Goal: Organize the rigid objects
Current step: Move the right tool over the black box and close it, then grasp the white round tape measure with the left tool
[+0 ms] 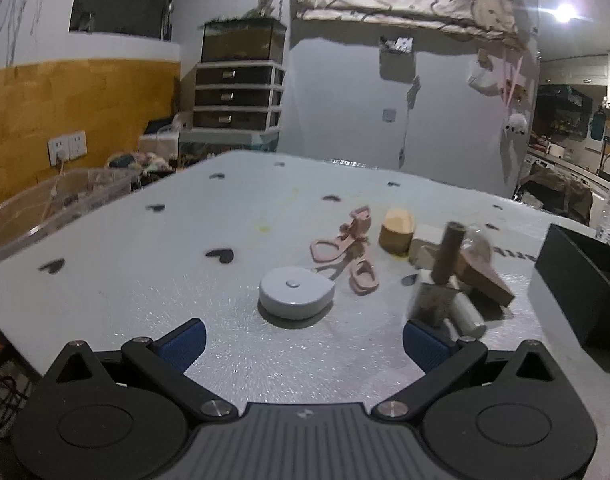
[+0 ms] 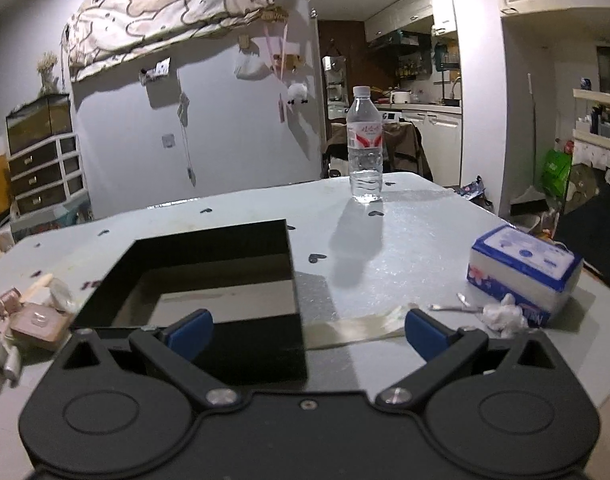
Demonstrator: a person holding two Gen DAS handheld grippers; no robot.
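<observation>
In the left wrist view my left gripper (image 1: 304,338) is open and empty, low over the white table (image 1: 145,288). Just ahead of it lies a grey round disc (image 1: 296,292). Behind that lie pink plastic pieces (image 1: 345,250), a wooden block (image 1: 396,232), a dark cylinder (image 1: 447,252) and a white cylinder (image 1: 467,314) in a loose pile. A black open box (image 1: 581,280) stands at the right. In the right wrist view my right gripper (image 2: 308,330) is open and empty over the near edge of the black box (image 2: 225,280). Pile pieces (image 2: 37,320) show at the left.
A water bottle (image 2: 365,144) stands at the table's far side. A tissue pack (image 2: 525,272) and a crumpled tissue (image 2: 503,314) lie at the right, a strip of tape (image 2: 357,328) by the box. A clear plastic bin (image 1: 53,208) sits at the table's left edge.
</observation>
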